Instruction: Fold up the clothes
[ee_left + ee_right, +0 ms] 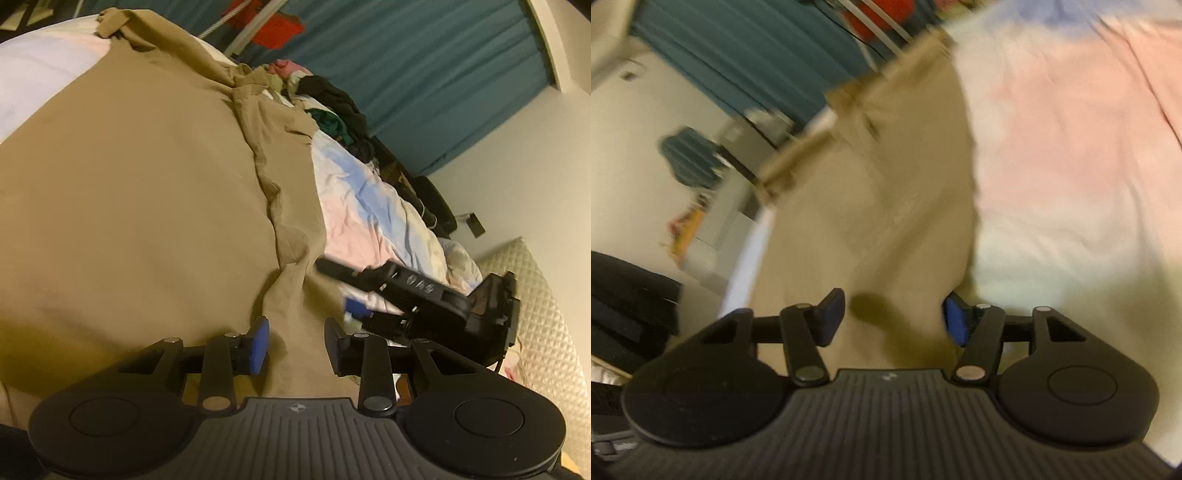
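Left wrist view. A tan garment (pixel 140 206) was seen spread over a bed covered by a pastel sheet (pixel 369 206), filling the left and centre of the frame, with a wrinkled fold running from the upper centre down toward the lower centre. The left gripper (pixel 295 345) was shown at the bottom centre with its jaws narrowly parted; tan cloth lay beneath the gap, and no pad was seen pressing on it. The right gripper (pixel 424 295) was visible at the right centre (blurred), just beside the garment's edge. A pile of dark and coloured clothes (pixel 332 107) was seen at the upper centre, before a teal curtain (pixel 424 74).

Right wrist view. The frame was blurred. The tan garment (pixel 886 184) occupied the centre, and the pastel sheet (pixel 1071 147) the right. The right gripper (pixel 894 317) was shown with jaws standing wide over the cloth, nothing being clamped between them.
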`<move>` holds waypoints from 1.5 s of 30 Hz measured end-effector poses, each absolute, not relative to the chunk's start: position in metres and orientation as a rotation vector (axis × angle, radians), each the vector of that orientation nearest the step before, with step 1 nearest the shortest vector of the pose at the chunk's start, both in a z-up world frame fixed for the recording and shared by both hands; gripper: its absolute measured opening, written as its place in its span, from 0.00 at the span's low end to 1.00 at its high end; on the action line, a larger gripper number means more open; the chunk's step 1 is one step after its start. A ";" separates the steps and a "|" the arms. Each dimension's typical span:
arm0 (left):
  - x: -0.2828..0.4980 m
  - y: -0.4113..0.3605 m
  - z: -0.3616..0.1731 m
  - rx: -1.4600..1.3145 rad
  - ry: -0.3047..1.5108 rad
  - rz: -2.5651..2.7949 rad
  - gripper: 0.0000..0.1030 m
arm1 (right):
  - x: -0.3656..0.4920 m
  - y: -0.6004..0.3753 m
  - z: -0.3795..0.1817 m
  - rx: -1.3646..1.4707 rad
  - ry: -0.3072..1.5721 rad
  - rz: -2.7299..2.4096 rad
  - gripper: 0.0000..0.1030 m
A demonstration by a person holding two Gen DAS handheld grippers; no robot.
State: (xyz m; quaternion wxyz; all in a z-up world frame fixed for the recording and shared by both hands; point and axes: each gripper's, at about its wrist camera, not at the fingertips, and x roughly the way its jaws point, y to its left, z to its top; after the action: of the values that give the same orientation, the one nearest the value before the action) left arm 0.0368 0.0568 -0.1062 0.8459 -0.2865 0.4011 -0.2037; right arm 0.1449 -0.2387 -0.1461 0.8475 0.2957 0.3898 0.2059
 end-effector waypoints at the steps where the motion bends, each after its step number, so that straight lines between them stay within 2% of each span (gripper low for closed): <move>1: 0.037 0.058 -0.106 -0.609 0.845 -0.427 0.33 | 0.146 -0.237 -0.145 0.613 0.808 0.451 0.57; 12: 0.036 0.061 -0.102 -0.641 0.824 -0.438 0.33 | 0.122 -0.208 -0.153 0.524 1.056 0.561 0.55; 13: 0.036 0.062 -0.102 -0.648 0.821 -0.440 0.33 | 0.119 -0.209 -0.152 0.536 1.063 0.555 0.51; 14: 0.036 0.063 -0.102 -0.656 0.816 -0.442 0.33 | 0.116 -0.210 -0.150 0.550 1.069 0.548 0.28; 15: 0.036 0.064 -0.102 -0.664 0.811 -0.444 0.33 | 0.114 -0.210 -0.148 0.569 1.070 0.543 0.15; 17: 0.036 0.066 -0.101 -0.679 0.804 -0.445 0.33 | 0.107 -0.211 -0.142 0.589 1.055 0.554 0.12; 25: 0.035 0.067 -0.101 -0.703 0.809 -0.466 0.33 | 0.082 -0.247 -0.113 0.873 0.916 0.556 0.11; 28: 0.038 0.064 -0.101 -0.683 0.821 -0.468 0.33 | 0.074 -0.254 -0.130 0.904 1.006 0.493 0.11; 33: 0.038 0.060 -0.102 -0.658 0.837 -0.458 0.33 | 0.067 -0.236 -0.157 0.792 1.254 0.418 0.12; 35: 0.036 0.059 -0.100 -0.640 0.836 -0.455 0.33 | 0.063 -0.231 -0.148 0.728 1.268 0.399 0.12; 38: 0.034 0.057 -0.095 -0.592 0.831 -0.444 0.41 | 0.054 -0.228 -0.122 0.633 1.211 0.367 0.13; 40: 0.035 0.059 -0.089 -0.553 0.828 -0.422 0.46 | 0.050 -0.228 -0.103 0.574 1.144 0.332 0.17; 41: 0.037 0.061 -0.086 -0.545 0.828 -0.410 0.48 | 0.048 -0.228 -0.093 0.545 1.109 0.314 0.27; 42: 0.038 0.063 -0.083 -0.537 0.828 -0.398 0.54 | 0.046 -0.229 -0.084 0.515 1.068 0.298 0.49; 43: 0.042 0.068 -0.077 -0.528 0.820 -0.380 0.58 | 0.045 -0.231 -0.076 0.485 1.013 0.283 0.63; 44: 0.047 0.073 -0.072 -0.518 0.811 -0.361 0.60 | 0.045 -0.232 -0.067 0.454 0.956 0.265 0.84; 45: 0.052 0.078 -0.066 -0.508 0.802 -0.342 0.62 | 0.048 -0.231 -0.060 0.428 0.906 0.243 0.85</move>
State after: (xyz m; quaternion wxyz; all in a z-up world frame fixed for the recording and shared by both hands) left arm 0.0519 0.0780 -0.0658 0.8755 -0.2432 0.3840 -0.1637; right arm 0.0475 -0.2311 -0.0597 0.8700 0.2048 0.4333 0.1160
